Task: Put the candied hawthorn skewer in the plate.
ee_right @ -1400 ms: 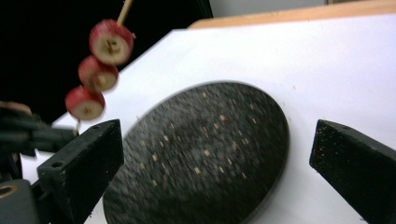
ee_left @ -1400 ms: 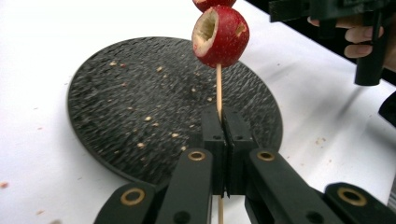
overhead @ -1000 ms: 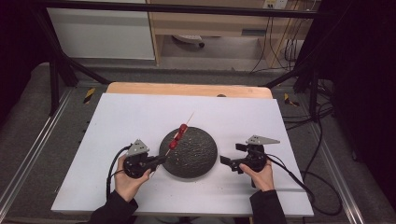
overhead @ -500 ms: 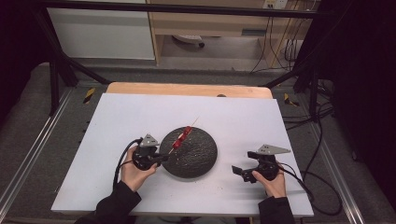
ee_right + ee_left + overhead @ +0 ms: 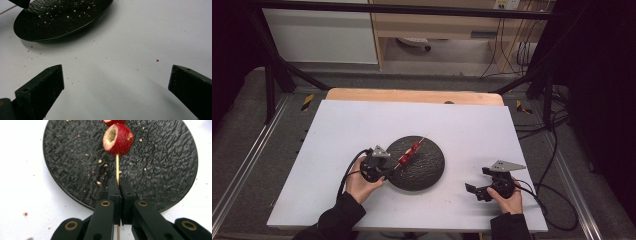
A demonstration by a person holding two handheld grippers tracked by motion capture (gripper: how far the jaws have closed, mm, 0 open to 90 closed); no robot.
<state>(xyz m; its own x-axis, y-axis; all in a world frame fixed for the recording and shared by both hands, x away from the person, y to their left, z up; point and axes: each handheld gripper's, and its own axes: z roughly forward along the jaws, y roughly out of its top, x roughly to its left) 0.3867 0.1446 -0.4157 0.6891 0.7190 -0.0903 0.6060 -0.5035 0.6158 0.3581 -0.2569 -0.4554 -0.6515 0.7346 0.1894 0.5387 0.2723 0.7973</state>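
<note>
Table [image 5: 362,125]: white top, and the black plate [image 5: 427,172] has stayed near the middle of its near half, closer to the front edge than the back.

Plate: dark, rough, littered with crumbs; in the right gripper view its rim [image 5: 62,35] sits top left, well apart from my open jaws.

My right gripper [image 5: 474,191]: 1 second ago it was just beside the plate's right edge; now I've pulled it back toward the front right corner of the table, well clear. Jaws spread wide, nothing between them, white table below. So it's released and done helping, I judge.

My left gripper [image 5: 388,171]: it has come in slightly along the plate's left rim. Clenched on the bare wooden end of the skewer [image 5: 117,170]; in the left gripper view the 2 pads are pressed together on the stick with the stick running up from between them.

Skewer: a thin stick, slanting from my left jaws up over the plate toward its far side, not lying flat as far as I can tell.

Fruit: red pieces [image 5: 409,152] threaded mid-stick; the nearest one [image 5: 118,139] has a hollowed pale end facing me, a 2nd just past it.

Meaning: the threading looks finished, and only 1 hand carries the skewer now. Likely next: set it down on the plate and let go.
</note>
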